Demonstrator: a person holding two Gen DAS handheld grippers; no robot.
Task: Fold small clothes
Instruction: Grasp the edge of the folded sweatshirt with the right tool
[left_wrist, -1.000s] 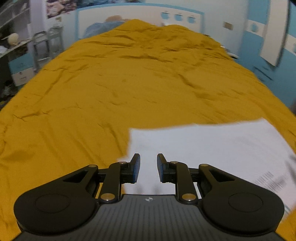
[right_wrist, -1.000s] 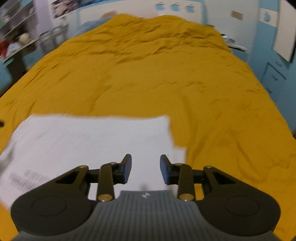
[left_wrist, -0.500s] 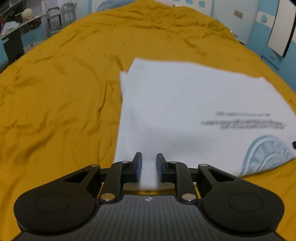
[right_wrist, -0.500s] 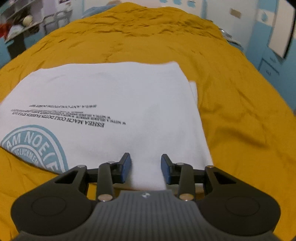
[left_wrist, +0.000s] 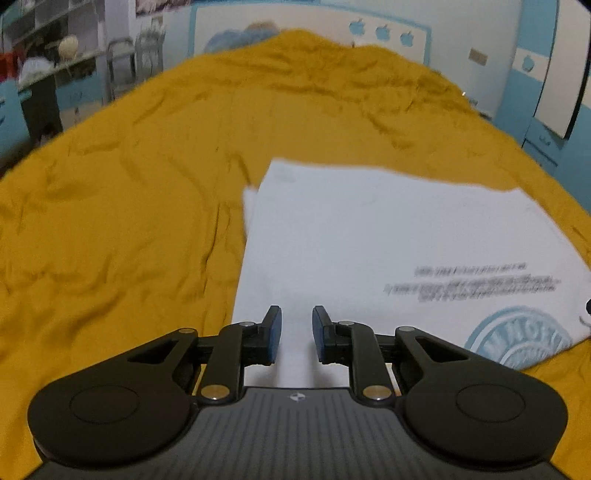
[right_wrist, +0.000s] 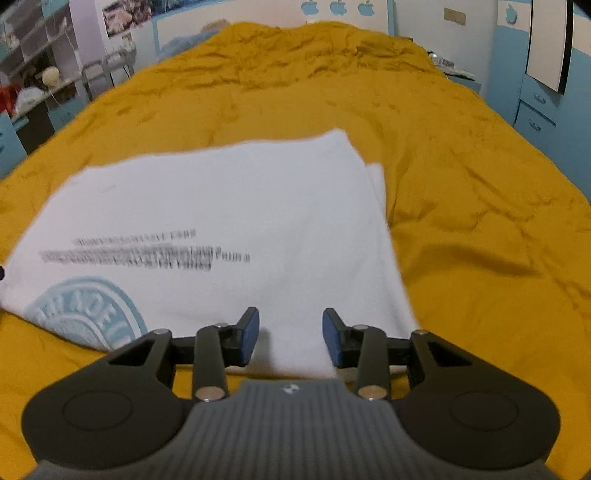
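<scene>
White tee (left_wrist: 369, 236) lies flat on the yellow bedspread (left_wrist: 129, 206), straight ahead of both my tools. My left gripper (left_wrist: 296, 334) has a narrow gap with the near hem running into it; can't tell if the pads pinch. My right gripper (right_wrist: 290, 334) is opening, cloth between the pads, none pressing.

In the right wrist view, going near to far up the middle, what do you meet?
Right gripper, its jaws opening over the cloth → white printed T-shirt → mustard bedspread → wall with blue apple stickers.
</scene>
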